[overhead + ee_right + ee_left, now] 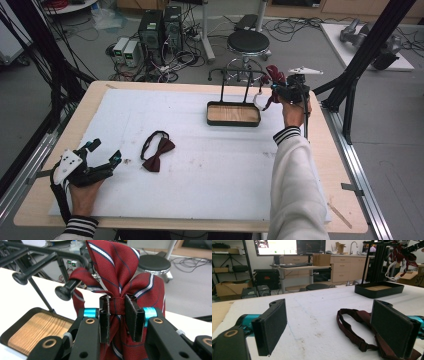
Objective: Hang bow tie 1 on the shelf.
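A: White-padded table point(200, 165), far right: striped bow tie point(117, 270) beside rack point(235, 82), right gripper point(117, 315) clamped on its knot.

B: Soft, light, probably slippery; knot's best. Left gripper point(329, 325) open, empty, near left.

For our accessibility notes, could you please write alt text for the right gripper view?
Two black jaws pinch the centre knot of a red striped bow tie, held beside a black rack arm. Below left sits a wooden-bottomed tray.

Table point(45, 200) – white mat point(210, 185), tray stand point(233, 114), bow tie point(158, 155)
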The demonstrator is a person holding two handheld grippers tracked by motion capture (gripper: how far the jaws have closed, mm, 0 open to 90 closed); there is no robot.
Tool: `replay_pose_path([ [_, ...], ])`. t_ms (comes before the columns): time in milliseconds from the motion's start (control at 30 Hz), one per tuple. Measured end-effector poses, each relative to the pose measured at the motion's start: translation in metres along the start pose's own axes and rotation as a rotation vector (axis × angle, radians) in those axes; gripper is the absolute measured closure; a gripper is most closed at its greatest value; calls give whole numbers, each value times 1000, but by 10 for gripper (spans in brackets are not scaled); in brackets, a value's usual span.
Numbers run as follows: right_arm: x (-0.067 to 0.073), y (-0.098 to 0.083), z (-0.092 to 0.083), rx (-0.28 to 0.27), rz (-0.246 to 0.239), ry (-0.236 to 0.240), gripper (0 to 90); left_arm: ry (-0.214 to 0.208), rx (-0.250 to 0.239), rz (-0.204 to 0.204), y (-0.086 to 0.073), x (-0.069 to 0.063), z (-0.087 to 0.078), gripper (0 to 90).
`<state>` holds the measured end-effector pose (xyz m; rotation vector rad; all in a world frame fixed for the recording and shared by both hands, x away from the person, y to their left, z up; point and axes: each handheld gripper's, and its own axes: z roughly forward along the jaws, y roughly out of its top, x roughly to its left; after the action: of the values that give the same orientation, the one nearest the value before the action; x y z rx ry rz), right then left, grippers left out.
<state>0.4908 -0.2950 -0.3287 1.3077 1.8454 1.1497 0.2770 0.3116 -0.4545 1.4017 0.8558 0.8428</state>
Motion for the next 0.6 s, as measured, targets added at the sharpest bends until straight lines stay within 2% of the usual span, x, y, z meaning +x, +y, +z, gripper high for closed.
replay_pose_path([
  [600, 0, -7, 6, 100, 6, 62, 747, -1, -1, 0, 0, 0, 0, 144],
])
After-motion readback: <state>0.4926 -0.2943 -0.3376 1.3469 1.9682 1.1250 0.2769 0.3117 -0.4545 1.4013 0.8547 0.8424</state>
